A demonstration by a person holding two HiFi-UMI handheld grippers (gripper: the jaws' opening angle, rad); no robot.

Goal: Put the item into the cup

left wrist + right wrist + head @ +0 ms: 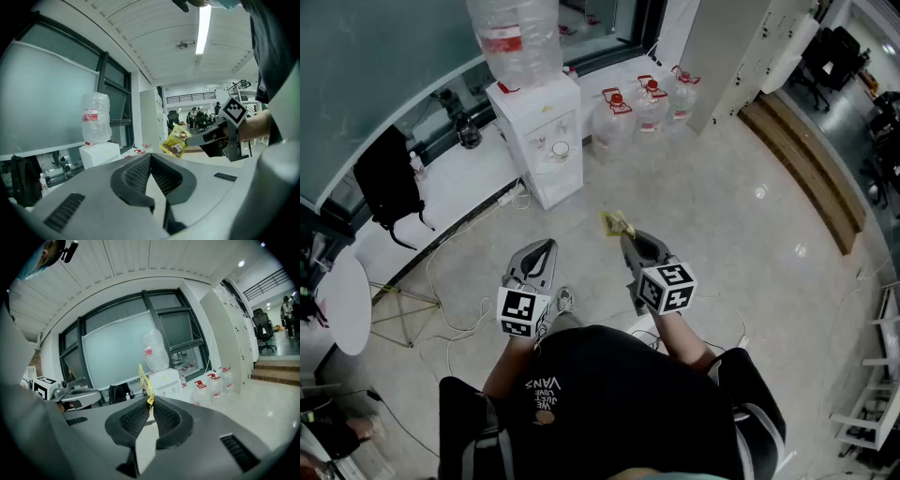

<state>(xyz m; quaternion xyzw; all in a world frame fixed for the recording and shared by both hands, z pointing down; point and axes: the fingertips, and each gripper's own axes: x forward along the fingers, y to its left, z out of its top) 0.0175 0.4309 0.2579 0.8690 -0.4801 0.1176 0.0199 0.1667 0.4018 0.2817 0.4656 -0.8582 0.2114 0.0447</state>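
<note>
A yellow snack packet (pixel 617 223) sticks out of my right gripper (pixel 629 238), which is shut on its lower edge. The right gripper view shows the packet (pixel 145 378) edge-on, pinched between the pads at the gripper's (pixel 150 402) tips. In the left gripper view the packet (pixel 174 141) hangs at the tip of the right gripper (pixel 191 138). My left gripper (pixel 547 247) is shut with nothing in it, held beside the right one above the floor. A small pale cup (pixel 560 148) stands in the niche of a white water dispenser (pixel 539 141) ahead of both grippers.
Several water jugs with red caps (pixel 647 108) stand right of the dispenser. A black bag (pixel 389 173) leans on the white ledge at left, cables (pixel 459 281) lie on the floor, a round white table (pixel 347 300) is at far left, and a wooden step (pixel 806 169) is at right.
</note>
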